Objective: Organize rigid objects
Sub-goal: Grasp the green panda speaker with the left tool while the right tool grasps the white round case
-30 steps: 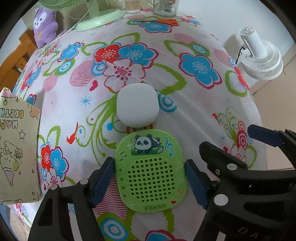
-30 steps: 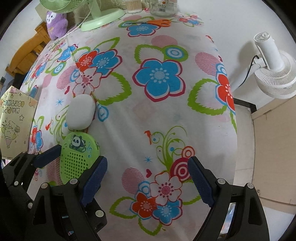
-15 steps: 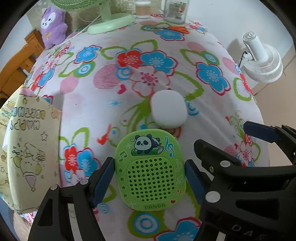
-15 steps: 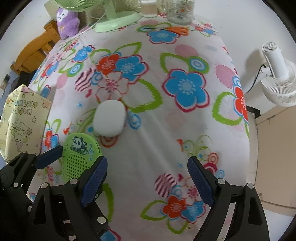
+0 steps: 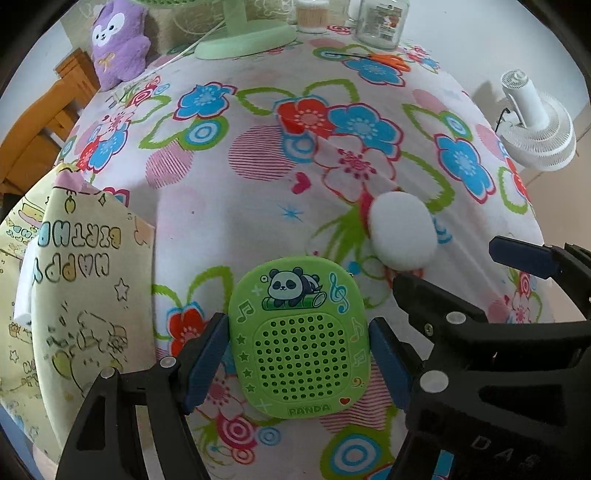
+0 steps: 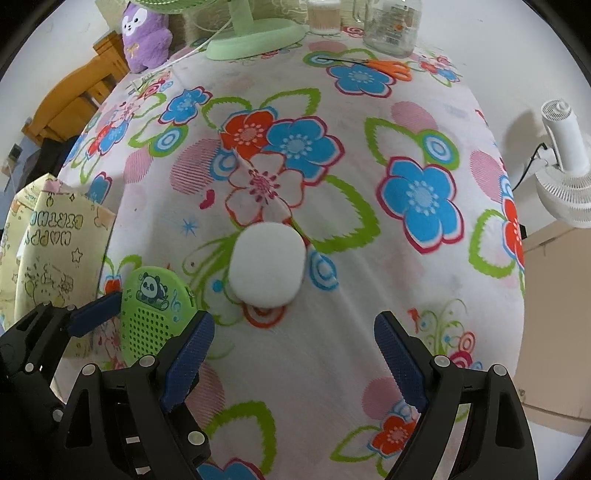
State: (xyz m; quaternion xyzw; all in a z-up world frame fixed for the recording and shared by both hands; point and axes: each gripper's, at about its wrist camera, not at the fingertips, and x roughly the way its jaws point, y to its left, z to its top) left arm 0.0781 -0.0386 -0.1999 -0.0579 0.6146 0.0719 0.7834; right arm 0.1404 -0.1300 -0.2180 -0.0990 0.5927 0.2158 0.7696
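Note:
My left gripper (image 5: 297, 365) is shut on a green panda speaker (image 5: 298, 338), holding it above the floral tablecloth; the speaker also shows in the right wrist view (image 6: 155, 314) at the lower left. A white rounded case (image 5: 402, 230) lies on the cloth to the speaker's upper right. In the right wrist view the white case (image 6: 266, 266) lies just ahead of my right gripper (image 6: 293, 365), which is open and empty, its jaws wide apart.
A yellow birthday gift bag (image 5: 74, 295) stands at the table's left edge. At the far end are a green fan base (image 6: 255, 35), a purple plush (image 6: 147, 35), orange scissors (image 6: 388, 68) and a glass jar (image 6: 391, 27). A white fan (image 6: 565, 166) stands off the right edge.
Both grippers have pulled back and shifted left. The left one carries the green speaker away from the white case, which now lies to its upper right. The right gripper stays open.

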